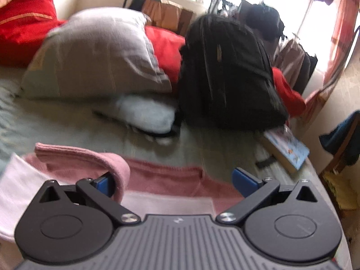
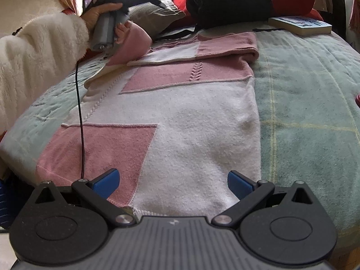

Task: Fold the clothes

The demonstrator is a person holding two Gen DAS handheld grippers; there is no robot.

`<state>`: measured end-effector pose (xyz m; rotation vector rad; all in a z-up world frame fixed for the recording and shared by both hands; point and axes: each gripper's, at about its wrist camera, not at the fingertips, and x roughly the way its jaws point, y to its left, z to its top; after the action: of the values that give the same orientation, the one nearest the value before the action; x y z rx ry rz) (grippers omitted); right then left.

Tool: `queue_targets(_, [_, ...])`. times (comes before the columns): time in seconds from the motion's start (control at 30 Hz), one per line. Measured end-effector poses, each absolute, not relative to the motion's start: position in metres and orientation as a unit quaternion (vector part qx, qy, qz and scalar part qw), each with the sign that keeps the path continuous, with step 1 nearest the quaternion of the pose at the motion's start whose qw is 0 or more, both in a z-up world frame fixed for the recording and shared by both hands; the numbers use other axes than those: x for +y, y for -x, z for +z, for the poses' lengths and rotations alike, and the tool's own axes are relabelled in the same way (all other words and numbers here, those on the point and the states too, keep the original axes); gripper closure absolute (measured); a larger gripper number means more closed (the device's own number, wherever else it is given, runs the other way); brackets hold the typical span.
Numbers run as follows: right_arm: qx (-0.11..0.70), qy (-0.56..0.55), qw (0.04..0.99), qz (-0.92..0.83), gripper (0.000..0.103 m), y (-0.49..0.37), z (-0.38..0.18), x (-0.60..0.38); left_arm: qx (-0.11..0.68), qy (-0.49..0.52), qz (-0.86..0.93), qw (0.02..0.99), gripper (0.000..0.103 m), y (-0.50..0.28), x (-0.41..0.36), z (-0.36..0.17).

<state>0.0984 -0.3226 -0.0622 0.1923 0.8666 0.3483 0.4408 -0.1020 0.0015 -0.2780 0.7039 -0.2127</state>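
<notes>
The pale green quilted bedspread (image 2: 303,103) carries the pink-and-white knitted sweater (image 2: 180,121), spread flat with 1 sleeve already folded across the chest. A big black backpack (image 1: 227,72) and a grey pillow (image 1: 96,54) crowd the far edge; a blue-covered paperback book (image 2: 301,24) lies just beside the sweater's shoulder.

The left gripper (image 1: 177,181) has its jaws wide apart, with the pink sleeve cuff (image 1: 112,164) draped over 1 blue pad rather than clamped. That cuff could slide off mid-fold, I judge, leaving the sleeve crooked.

The right gripper (image 2: 173,183) hovers spread open over the hem, holding nothing. The thin black cable (image 2: 79,112) lying across the knit may snag or drag the fabric.
</notes>
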Motion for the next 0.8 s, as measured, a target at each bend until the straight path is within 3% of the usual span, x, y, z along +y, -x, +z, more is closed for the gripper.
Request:
queue_targets(0.37, [0.427, -0.082, 0.887, 0.157, 0.0, -0.099, -0.063, -0.32, 0.393, 0.114, -0.168, 0.897, 0.001, -0.411, -0.124, -0.068])
queue_targets(0.8, [0.429, -0.074, 0.885, 0.166, 0.0, -0.101, -0.061, -0.307, 0.364, 0.165, -0.196, 0.896, 0.001, -0.39, -0.09, -0.063])
